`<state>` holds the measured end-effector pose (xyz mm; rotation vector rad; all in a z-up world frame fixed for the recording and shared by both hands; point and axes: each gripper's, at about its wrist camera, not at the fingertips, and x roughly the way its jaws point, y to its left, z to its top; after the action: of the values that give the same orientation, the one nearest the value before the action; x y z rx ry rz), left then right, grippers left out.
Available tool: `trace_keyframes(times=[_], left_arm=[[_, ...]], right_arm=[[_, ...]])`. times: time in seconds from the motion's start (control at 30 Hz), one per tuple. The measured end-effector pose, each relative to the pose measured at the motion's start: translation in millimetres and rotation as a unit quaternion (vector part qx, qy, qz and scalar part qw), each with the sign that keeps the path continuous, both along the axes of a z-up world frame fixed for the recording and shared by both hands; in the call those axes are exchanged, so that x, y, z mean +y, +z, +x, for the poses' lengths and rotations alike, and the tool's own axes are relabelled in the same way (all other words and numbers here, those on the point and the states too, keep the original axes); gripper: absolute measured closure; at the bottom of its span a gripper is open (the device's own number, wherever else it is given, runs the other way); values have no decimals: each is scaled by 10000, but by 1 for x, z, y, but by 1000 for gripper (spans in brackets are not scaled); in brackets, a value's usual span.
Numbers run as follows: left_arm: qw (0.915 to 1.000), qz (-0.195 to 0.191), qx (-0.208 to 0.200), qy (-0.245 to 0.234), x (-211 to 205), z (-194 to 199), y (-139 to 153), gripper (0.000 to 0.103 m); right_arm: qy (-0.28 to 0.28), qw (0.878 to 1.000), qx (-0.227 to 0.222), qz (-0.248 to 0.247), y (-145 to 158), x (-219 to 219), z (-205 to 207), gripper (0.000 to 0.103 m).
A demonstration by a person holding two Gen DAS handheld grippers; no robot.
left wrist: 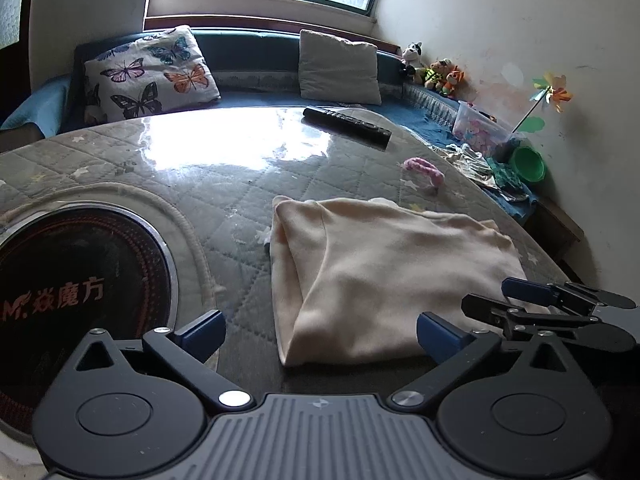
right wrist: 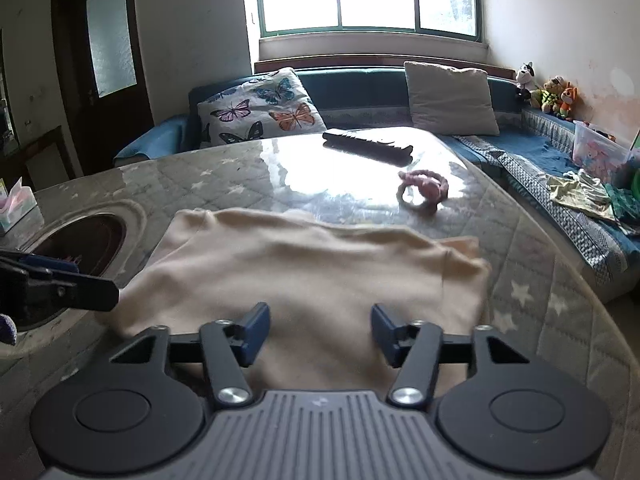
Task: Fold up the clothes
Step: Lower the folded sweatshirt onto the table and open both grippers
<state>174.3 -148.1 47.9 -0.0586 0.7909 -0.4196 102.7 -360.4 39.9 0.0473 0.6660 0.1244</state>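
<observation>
A cream garment (left wrist: 384, 280) (right wrist: 300, 272) lies folded flat on the quilted, glossy table (left wrist: 224, 184). In the left wrist view my left gripper (left wrist: 320, 334) stands wide open at the garment's near left corner, and its pads touch no cloth. My right gripper (right wrist: 320, 328) is open just above the garment's near edge, with nothing pinched between its blue fingers (right wrist: 256, 328). From the left wrist view the right gripper (left wrist: 504, 300) shows at the garment's right side. The left gripper's finger (right wrist: 52, 276) shows at the left edge of the right wrist view.
A round black heater plate (left wrist: 80, 280) (right wrist: 80, 240) is set into the table on the left. A black remote (left wrist: 346, 124) (right wrist: 368, 144) and a pink ring (left wrist: 424, 170) (right wrist: 424, 188) lie beyond the garment. A tissue box (right wrist: 16, 204) stands far left; a blue sofa (right wrist: 520, 152) with pillows runs behind.
</observation>
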Motion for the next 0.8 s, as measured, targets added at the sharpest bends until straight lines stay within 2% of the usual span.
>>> trace_keyframes(times=[0.1,0.17,0.37,0.63,0.8], left_arm=[[9999,96,-108,-37,0,-10,-1,0],[9999,88,-125,-69,2,-14,-2,0],[9994,268,-191,-52,7,-30,-7,0],[9988,454,-155,21,17,-49,-12,0],[9984,547,-108,45,20,-58,-14,0]], right_arm=[[-43,10000,14,79,-1,4,-11,34],[-50,10000,33,76,-2,7,-16,27],[-113,9999,11,-125,-4,19,-38,17],[-231,9996,100,-138,-6,28,-62,5],[-347,9992,85,-176,-4,31,-75,2]])
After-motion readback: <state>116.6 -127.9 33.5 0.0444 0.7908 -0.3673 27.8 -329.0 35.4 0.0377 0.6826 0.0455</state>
